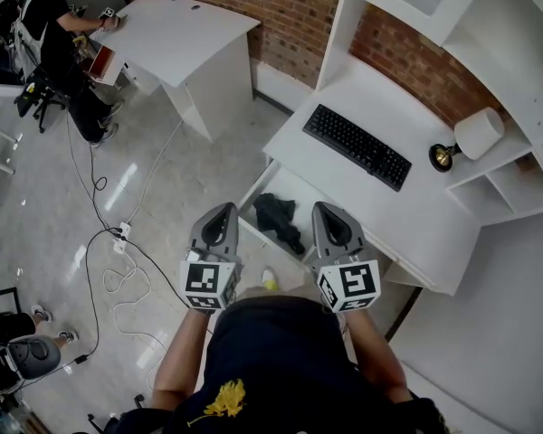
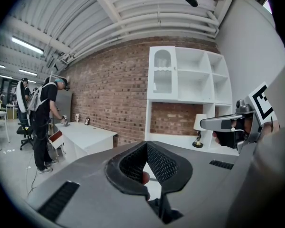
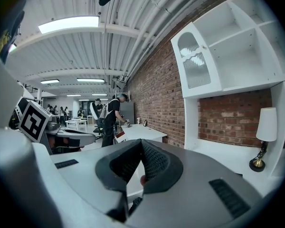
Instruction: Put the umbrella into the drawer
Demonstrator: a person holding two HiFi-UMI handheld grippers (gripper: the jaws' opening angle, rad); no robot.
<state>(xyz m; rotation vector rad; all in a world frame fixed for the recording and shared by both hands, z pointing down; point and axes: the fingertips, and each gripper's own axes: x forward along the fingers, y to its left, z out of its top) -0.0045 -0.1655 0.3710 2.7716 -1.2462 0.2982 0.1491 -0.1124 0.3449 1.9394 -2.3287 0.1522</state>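
Note:
A black folded umbrella (image 1: 279, 220) lies inside the open white drawer (image 1: 253, 191) under the desk (image 1: 416, 215). My left gripper (image 1: 219, 217) and right gripper (image 1: 331, 213) hang side by side close to my body, above the drawer's front, roughly level. Both are shut with nothing between their jaws. In the left gripper view its jaws (image 2: 147, 145) meet at the tip, and the right gripper (image 2: 228, 123) shows at the right. In the right gripper view the jaws (image 3: 141, 141) are pressed together too. The umbrella is hidden in both gripper views.
On the desk lie a black keyboard (image 1: 357, 146) and a small white lamp (image 1: 471, 138); white shelves (image 1: 516, 52) rise behind. A second white desk (image 1: 176, 30) with a person (image 1: 54, 34) stands at the back left. Cables and a power strip (image 1: 120, 238) trail over the floor.

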